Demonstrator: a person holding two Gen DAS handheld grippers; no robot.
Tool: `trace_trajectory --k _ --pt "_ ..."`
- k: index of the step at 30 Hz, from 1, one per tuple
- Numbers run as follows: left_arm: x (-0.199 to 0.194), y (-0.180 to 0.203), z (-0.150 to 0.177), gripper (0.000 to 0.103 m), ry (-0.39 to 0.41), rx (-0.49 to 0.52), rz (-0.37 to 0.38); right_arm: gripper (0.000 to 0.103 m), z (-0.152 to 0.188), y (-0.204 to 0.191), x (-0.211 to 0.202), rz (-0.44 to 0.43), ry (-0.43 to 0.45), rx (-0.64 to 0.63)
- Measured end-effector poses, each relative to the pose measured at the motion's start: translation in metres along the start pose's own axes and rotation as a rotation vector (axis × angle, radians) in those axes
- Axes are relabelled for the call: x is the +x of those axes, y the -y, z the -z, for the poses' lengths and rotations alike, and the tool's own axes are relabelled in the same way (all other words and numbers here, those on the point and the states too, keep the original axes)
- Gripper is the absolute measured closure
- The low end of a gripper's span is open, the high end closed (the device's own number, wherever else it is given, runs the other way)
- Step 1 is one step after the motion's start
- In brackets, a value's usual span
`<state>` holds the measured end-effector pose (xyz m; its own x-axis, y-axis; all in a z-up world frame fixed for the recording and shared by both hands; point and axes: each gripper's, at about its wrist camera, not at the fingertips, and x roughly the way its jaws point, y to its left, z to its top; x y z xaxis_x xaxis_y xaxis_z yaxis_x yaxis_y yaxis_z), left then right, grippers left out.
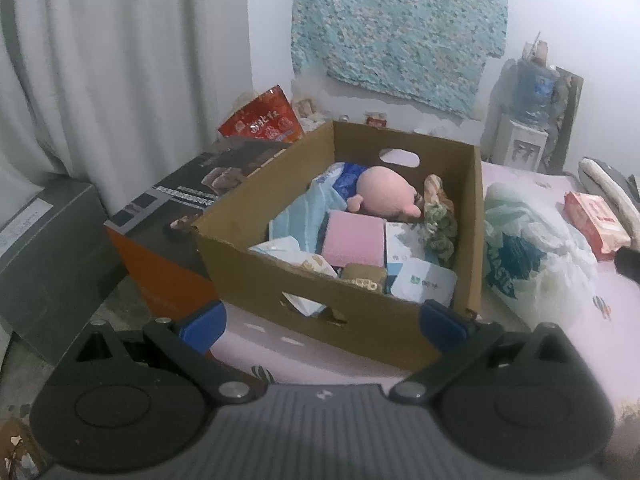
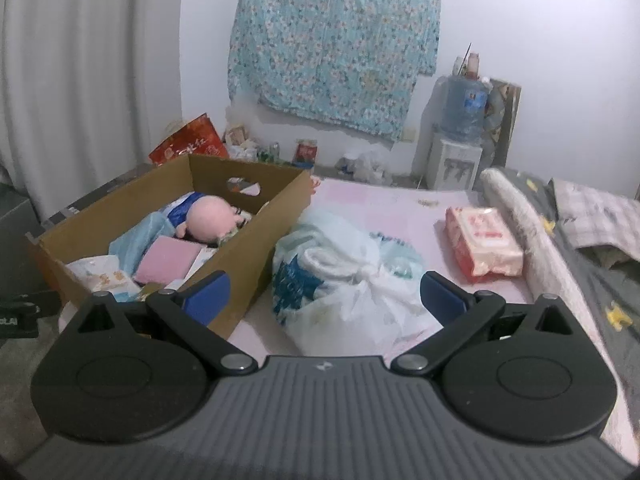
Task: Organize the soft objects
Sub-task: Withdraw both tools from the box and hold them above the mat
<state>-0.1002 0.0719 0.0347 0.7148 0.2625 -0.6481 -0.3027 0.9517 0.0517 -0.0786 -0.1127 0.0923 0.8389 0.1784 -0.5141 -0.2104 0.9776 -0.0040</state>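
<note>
A brown cardboard box (image 1: pixel 372 320) (image 2: pixel 256 256) stands on the pink bed sheet and holds a pink plush doll (image 1: pixel 386 194) (image 2: pixel 212 214), a pink sponge block (image 1: pixel 354 238) (image 2: pixel 166 260), a light blue cloth (image 1: pixel 304 216) and several packets. My left gripper (image 1: pixel 322 326) is open just in front of the box's near wall, with nothing in it. My right gripper (image 2: pixel 324 296) is open over a white plastic bag (image 2: pixel 344 276) (image 1: pixel 532 248) lying right of the box. A red-and-white tissue pack (image 2: pixel 482 244) (image 1: pixel 596 220) lies further right.
A black and orange carton (image 1: pixel 168 232) sits left of the box, with a grey case (image 1: pixel 44 248) beyond it. A rolled blanket (image 2: pixel 532 240) and a grey quilt (image 2: pixel 600 272) line the bed's right side. A water dispenser (image 2: pixel 460 136) and a red snack bag (image 2: pixel 188 144) stand by the far wall.
</note>
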Motion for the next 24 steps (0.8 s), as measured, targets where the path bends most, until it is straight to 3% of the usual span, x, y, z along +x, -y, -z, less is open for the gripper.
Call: trace_trajectory --k 11,24 --pt "0.001 -0.014 0.019 0.0 -0.044 -0.038 0.069 0.001 0.051 0.0 -0.003 -0.17 -0.094 0.195" --pt "-0.001 0.008 0.02 0.0 -0.068 0.018 0.082 0.001 0.067 0.005 -0.011 -0.182 -0.089 0.205"
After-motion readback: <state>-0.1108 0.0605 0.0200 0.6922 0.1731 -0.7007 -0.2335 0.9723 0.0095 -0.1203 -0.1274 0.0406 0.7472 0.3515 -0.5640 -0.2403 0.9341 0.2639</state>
